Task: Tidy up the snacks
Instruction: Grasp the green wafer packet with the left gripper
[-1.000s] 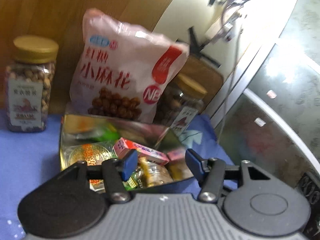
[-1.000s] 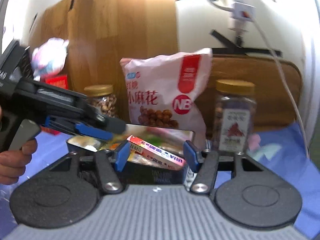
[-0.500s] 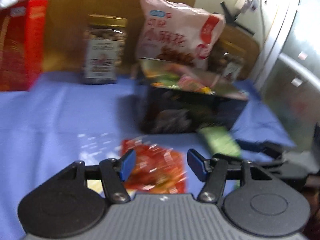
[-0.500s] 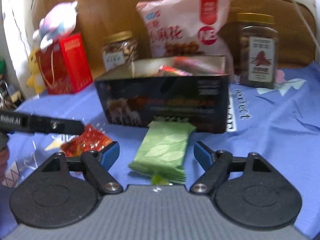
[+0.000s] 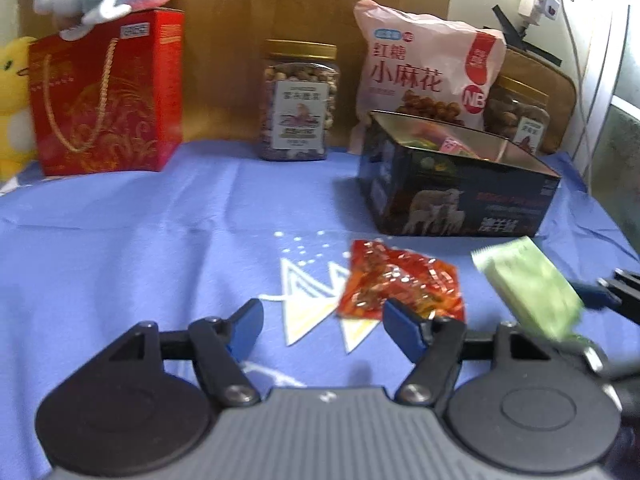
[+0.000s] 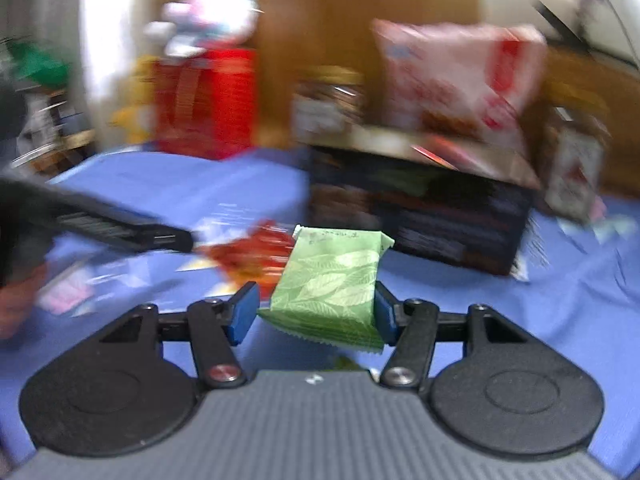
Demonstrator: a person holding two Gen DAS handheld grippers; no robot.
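A green snack packet [image 6: 332,280] sits between the blue pads of my right gripper [image 6: 316,314]. The jaws are closing on it, both pads touch its sides, and it stays sharp while the background smears. In the left wrist view the same green packet [image 5: 528,288] shows blurred at the right. My left gripper [image 5: 322,316] hovers low over the blue cloth [image 5: 140,248] with jaws opening and nothing between them. A red crinkly snack packet [image 5: 400,280] lies just ahead of its right finger. The open black box [image 5: 460,200] holding several snacks stands behind.
Along the back wall stand a red gift box [image 5: 108,96] with a plush toy on top, a nut jar [image 5: 298,100], a pink snack bag [image 5: 428,72] and a second jar [image 5: 516,120]. A person's hand [image 6: 16,300] shows at the left edge.
Both grippers drew back from over the box and sank toward the cloth. The right jaws widened, then closed round the green packet. The left jaws spread wider and shifted left of the red packet.
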